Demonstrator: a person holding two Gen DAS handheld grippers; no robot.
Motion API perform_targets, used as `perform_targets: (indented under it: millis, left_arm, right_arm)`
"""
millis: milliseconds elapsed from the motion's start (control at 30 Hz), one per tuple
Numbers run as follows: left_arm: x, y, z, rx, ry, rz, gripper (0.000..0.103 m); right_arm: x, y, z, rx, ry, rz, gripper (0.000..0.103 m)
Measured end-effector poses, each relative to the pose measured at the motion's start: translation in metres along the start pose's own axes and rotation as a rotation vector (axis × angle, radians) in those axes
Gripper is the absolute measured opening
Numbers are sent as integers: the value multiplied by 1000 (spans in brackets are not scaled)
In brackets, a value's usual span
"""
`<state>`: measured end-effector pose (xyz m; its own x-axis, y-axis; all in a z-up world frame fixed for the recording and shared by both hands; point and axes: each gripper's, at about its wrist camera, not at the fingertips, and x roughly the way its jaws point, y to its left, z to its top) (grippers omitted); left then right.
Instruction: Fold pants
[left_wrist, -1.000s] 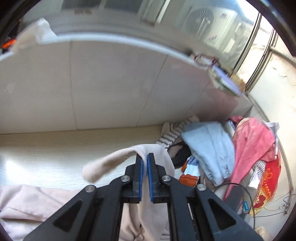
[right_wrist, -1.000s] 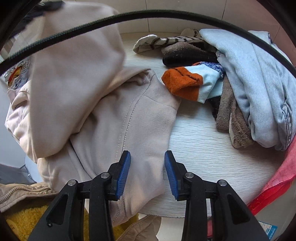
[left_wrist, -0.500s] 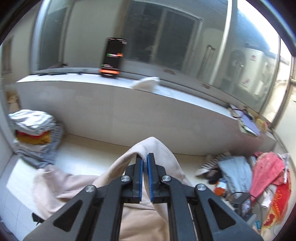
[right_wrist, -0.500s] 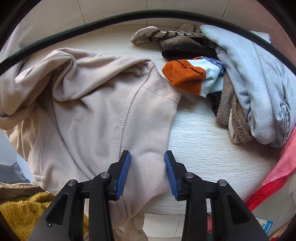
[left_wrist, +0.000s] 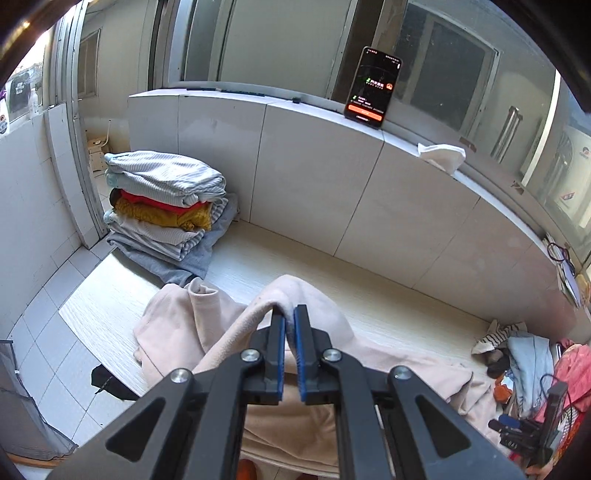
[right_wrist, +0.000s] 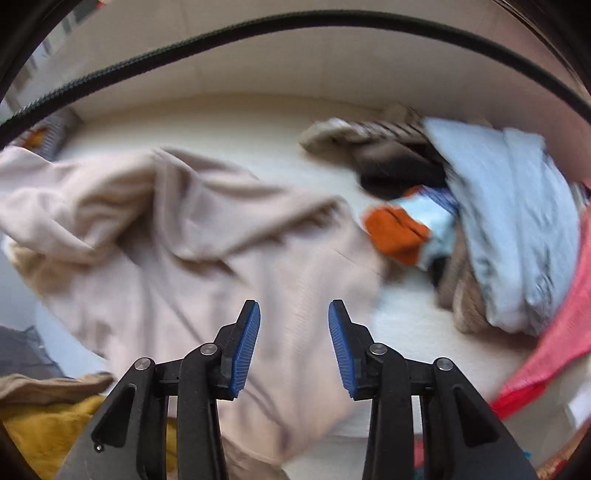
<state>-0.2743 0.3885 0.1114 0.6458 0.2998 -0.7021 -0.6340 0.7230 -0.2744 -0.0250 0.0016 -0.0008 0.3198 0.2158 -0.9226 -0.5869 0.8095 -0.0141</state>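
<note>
While the left tool (left_wrist: 290, 320) pinches the beige pants (left_wrist: 369, 354), lying rumpled and unfolded, the right tool (right_wrist: 294, 325) hangs released; folding has barely begun.

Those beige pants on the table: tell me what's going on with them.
A person is working with two handheld grippers. The left gripper is shut on a fold of the beige pants, holding it raised off the pale wooden table. The right gripper is open above another part of the garment, gripping nothing. The pants lie rumpled and unfolded, between a folded stack of clothes and an unsorted clothes heap.
</note>
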Motion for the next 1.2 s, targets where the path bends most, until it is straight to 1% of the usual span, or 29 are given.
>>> perform_targets:
  millis: [67, 233, 267, 333, 400, 467, 500, 600, 700, 800, 867, 933, 967, 1000, 1067, 1133, 1200]
  left_arm:
    - [7, 4, -1, -7, 10, -12, 5]
    - [19, 13, -1, -18, 35, -35, 5]
    - [21, 13, 0, -19, 37, -39, 5]
    - [23, 14, -1, -16, 42, -44, 5]
    - [24, 17, -2, -16, 44, -55, 5]
    - [26, 19, -2, -15, 47, -61, 5]
    - [26, 20, -2, -14, 46, -63, 5]
    - [23, 21, -2, -5, 33, -61, 5]
    - [22, 24, 1, -5, 27, -41, 5]
    - [22, 27, 1, -14, 33, -39, 5]
    - [23, 26, -1, -11, 41, -37, 5]
    - [23, 24, -4, 0, 48, -38, 5]
    - [24, 23, -7, 1, 52, -40, 5]
    - [26, 23, -9, -1, 55, -43, 5]
    - [32, 23, -14, -8, 68, -44, 5]
    - [43, 24, -22, -3, 79, -42, 6]
    - [64, 27, -32, 13, 122, -15, 10]
  right_arm:
    - [5, 18, 14, -19, -18, 54, 39]
    - [27, 60, 32, -83, -20, 106, 39]
    - [32, 63, 35, -87, -17, 118, 39]
    - [42, 72, 39, -94, -6, 107, 39]
    - [51, 81, 44, -103, 3, 68, 38]
    - [56, 87, 46, -127, 2, 74, 15]
    - [56, 88, 46, -137, 0, 66, 5]
    - [32, 84, 46, -157, -41, 119, 5]
    - [-3, 64, 48, -178, -77, 147, 5]
    - [-37, 35, 52, -202, -76, 173, 5]
    - [-52, 22, 55, -232, -51, 201, 5]
    - [-63, 10, 55, -283, 1, 248, 5]
    - [-62, 11, 56, -311, 27, 262, 5]
    - [-59, 9, 57, -339, 51, 258, 5]
    - [-44, 8, 56, -382, 119, 198, 5]
    - [-20, 6, 62, -387, 168, 139, 5]
    - [3, 3, 69, -386, 193, 79, 5]
